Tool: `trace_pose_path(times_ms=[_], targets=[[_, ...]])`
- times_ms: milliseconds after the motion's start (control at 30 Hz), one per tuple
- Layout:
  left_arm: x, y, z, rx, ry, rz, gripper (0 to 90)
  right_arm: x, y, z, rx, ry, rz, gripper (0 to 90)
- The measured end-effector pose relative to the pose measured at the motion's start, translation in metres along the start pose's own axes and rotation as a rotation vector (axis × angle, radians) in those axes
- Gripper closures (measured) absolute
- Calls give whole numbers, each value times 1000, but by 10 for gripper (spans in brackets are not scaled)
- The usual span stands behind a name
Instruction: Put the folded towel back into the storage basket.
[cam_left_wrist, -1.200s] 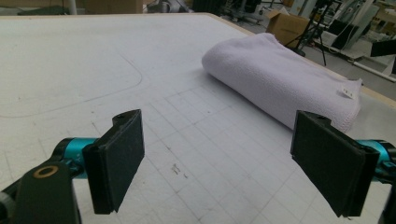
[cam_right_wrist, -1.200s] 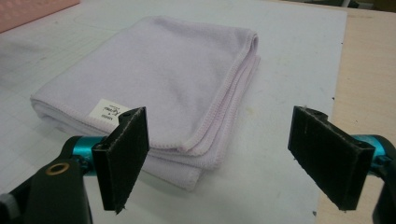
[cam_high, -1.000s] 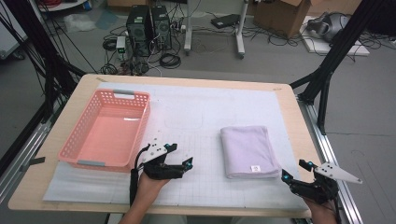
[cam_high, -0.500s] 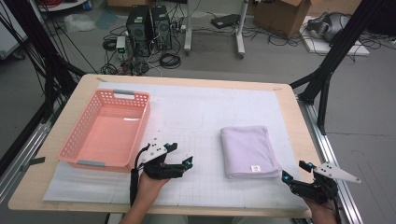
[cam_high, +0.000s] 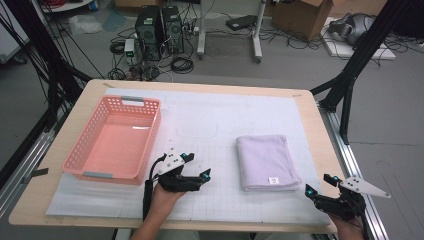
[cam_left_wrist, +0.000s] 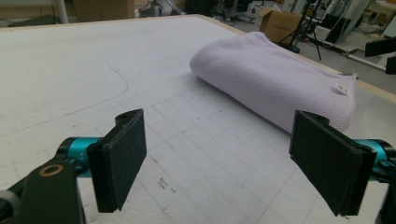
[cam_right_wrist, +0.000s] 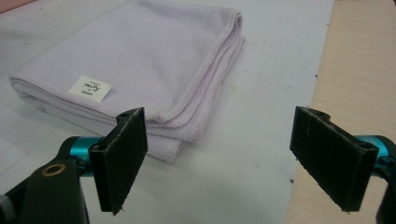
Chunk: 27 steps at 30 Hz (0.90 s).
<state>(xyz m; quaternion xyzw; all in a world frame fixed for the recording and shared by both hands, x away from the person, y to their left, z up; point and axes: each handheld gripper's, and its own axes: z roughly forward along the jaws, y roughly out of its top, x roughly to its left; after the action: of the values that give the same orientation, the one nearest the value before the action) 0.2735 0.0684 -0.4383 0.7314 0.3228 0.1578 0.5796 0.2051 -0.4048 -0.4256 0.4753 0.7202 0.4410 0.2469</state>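
At near table edge, both grippers sit low, neither holding anything. R gripper (cam_high: 322, 187) at near-right corner, jaws spread wide apart; L gripper (cam_high: 192, 167) near the middle-left, jaws also wide apart, just off the pink basket's (cam_high: 85, 152) near-right corner. Between them, a bit farther in: folded lilac towel (cam_high: 266, 161), flat on white gridded mat (cam_high: 210, 120), small white label (cam_high: 273, 180) on its near edge. Towel's long axis runs near-to-far, roughly square to the table front. Key relation: towel lies fwd and to the left of R gripper, w/ its near-right corner closest; R gripper view has that layered corner (cam_right_wrist: 180, 128) just beyond own left pad (cam_right_wrist: 122, 156), not touching. From L gripper the towel lies to the right and ahead, clear mat between; L gripper view shows the folded long side (cam_left_wrist: 266, 88) facing it. Judgement: R hand is nearer, so it prob. takes the near-right corner, while L needs a longer sideways reach for the left edge. Farther back: basket stands empty at left, well apart from towel. Beyond table, floor w/ PC towers (cam_high: 160, 25), cables, cardboard box (cam_high: 300, 15).
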Motion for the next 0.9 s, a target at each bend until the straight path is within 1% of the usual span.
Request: trace_pose_path(times_ms=[67, 133, 200, 267, 333, 367, 433, 467, 500, 567, 600, 667, 733, 767, 900], targets=[[-2, -2, 3, -13, 1, 22, 172, 0, 0, 0, 0, 4, -2, 179], [-4, -2, 7, 1, -13, 34, 172, -1, -1, 0, 1, 7, -7, 179], [-6, -2, 10, 12, -12, 37, 173, -2, -2, -1, 9, 9, -7, 180], [-5, 0, 13, 22, -5, 14, 169, -3, -3, -2, 5, 9, -8, 180], [-4, 3, 20, 42, -9, -11, 162, -3, -3, -4, 4, 7, -3, 180], [-3, 5, 23, 48, -9, -11, 163, -4, -3, -4, 2, 8, -4, 180], [-2, 9, 30, 40, -29, -20, 166, -4, -3, -4, -4, 7, 0, 180], [-2, 11, 34, 44, -40, -21, 167, -5, -3, -5, 3, 5, 0, 180], [-3, 14, 38, 48, -42, -11, 173, -5, -3, -4, 2, 4, 0, 180], [-5, 18, 46, 47, -51, -11, 176, -5, -3, -4, 5, 3, 2, 180], [-6, 19, 50, 42, -55, -18, 181, -5, -4, -4, 9, 5, 1, 180], [-7, 21, 58, 62, -64, -41, 185, -5, -4, -3, 8, 5, -4, 179], [-9, 24, 66, 76, -68, -44, 185, -5, -4, -3, 15, 6, -2, 180], [-11, 25, 70, 76, -70, -55, 185, -5, -4, -2, 13, 6, -8, 180], [-18, 30, 83, 102, -82, -55, 185, -4, -3, -1, 20, 8, -14, 180]])
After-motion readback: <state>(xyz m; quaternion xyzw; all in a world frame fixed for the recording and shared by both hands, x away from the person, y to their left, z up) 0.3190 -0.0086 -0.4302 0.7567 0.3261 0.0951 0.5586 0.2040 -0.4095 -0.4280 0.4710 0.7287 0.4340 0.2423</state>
